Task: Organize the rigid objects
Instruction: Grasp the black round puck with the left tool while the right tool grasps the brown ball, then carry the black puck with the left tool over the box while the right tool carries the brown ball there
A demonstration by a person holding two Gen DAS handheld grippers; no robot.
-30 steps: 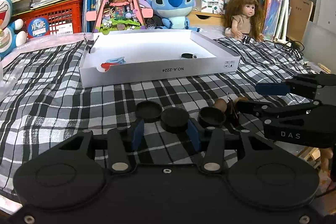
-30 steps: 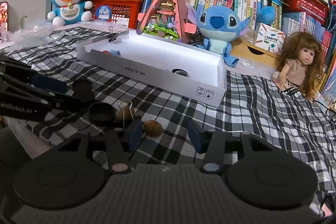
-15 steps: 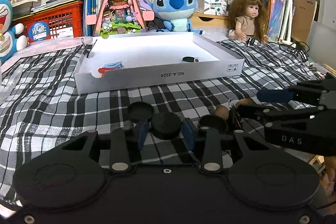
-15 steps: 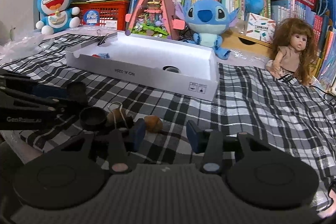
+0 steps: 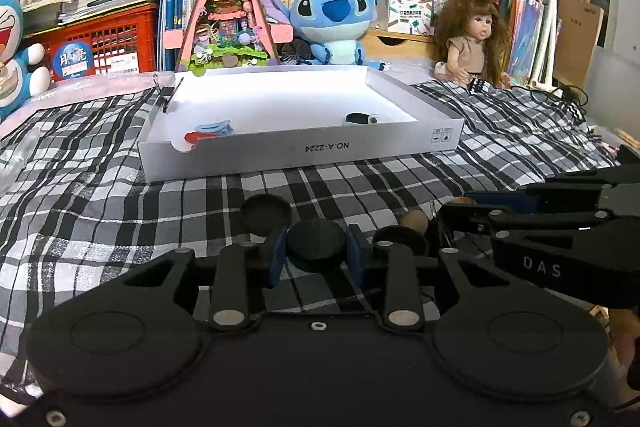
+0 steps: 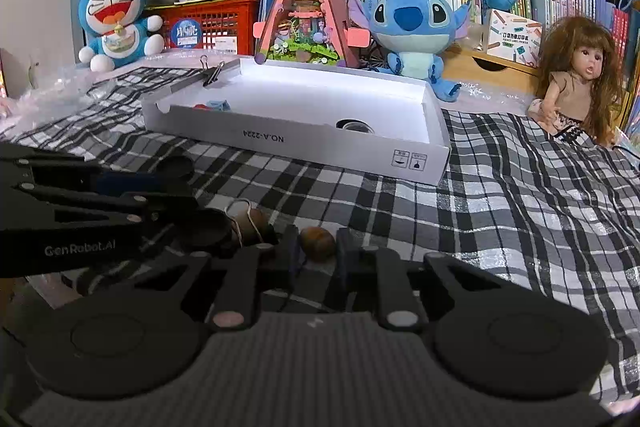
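Observation:
My left gripper is shut on a black round cap on the checked cloth. Two more black caps lie beside it, one to the left and one to the right. My right gripper is shut on a brown nut. A second brown nut with a wire clip lies just left of it. The white box stands beyond, holding a black cap and a blue and red piece.
The two grippers sit side by side, the right one close at the left one's right. A binder clip is on the box's far left corner. Plush toys, a doll and books line the back.
Both grippers moved forward and closed: the left one on the middle black cap, the right one on the brown nut.

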